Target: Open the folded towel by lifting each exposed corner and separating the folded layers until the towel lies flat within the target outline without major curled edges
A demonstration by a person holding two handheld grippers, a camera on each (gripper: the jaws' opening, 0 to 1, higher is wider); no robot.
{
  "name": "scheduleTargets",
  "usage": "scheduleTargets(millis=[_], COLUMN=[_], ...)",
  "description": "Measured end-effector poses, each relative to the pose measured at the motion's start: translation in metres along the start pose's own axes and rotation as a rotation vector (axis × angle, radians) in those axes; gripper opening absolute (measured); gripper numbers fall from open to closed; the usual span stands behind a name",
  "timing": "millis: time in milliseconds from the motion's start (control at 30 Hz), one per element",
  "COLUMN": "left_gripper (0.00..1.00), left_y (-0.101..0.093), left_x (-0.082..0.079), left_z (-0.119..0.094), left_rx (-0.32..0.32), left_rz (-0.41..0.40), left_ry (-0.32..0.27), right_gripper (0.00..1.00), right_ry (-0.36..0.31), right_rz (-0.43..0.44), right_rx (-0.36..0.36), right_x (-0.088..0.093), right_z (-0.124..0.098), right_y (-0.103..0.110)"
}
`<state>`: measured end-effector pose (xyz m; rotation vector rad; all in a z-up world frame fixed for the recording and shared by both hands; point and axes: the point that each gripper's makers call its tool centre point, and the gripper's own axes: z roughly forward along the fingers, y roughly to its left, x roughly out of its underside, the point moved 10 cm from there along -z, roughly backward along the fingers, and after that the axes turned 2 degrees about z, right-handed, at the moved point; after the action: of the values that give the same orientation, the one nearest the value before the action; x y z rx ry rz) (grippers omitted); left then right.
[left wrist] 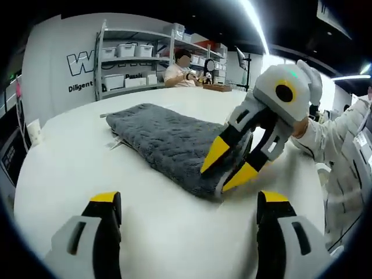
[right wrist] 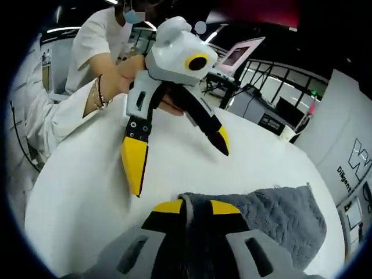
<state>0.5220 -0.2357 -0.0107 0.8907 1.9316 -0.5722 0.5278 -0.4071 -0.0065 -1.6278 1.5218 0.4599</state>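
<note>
A dark grey folded towel [left wrist: 163,136] lies on the round white table [left wrist: 70,168], running from mid-table toward the near right. My right gripper [left wrist: 228,165] comes in from the right, its yellow tips pinching the towel's near corner. In the right gripper view its jaws [right wrist: 196,206] are shut on the grey towel [right wrist: 279,215] edge, which rises between them. My left gripper [left wrist: 187,200] stands wide open just short of the towel, with nothing between its fingers. The same left gripper [right wrist: 179,160] hovers over the bare table [right wrist: 81,197], held by a hand.
A person's white sleeve [left wrist: 337,133] is at the table's right edge. Metal shelves with white bins [left wrist: 131,52] and a seated person [left wrist: 180,72] stand beyond the far side. Monitors and desks [right wrist: 238,52] lie past the opposite edge.
</note>
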Motion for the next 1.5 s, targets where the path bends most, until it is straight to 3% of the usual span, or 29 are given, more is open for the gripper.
scheduleTargets(millis=[267, 733, 1133, 1500], left_gripper=[0.95, 0.94, 0.94, 0.94], left_y=[0.001, 0.0, 0.001, 0.003], left_x=[0.001, 0.003, 0.006, 0.008], left_z=[0.0, 0.003, 0.003, 0.002], left_rx=[-0.001, 0.001, 0.001, -0.007], left_rz=[-0.004, -0.007, -0.017, -0.023], left_ry=[0.002, 0.01, 0.019, 0.024], right_gripper=[0.0, 0.0, 0.0, 0.0], right_ry=[-0.026, -0.153, -0.234, -0.282], right_rz=[0.03, 0.119, 0.184, 0.218], right_rx=[0.016, 0.173, 0.391, 0.544], right_x=[0.002, -0.003, 0.004, 0.014], right_z=[-0.007, -0.053, -0.114, -0.166], right_y=[-0.001, -0.019, -0.045, -0.052])
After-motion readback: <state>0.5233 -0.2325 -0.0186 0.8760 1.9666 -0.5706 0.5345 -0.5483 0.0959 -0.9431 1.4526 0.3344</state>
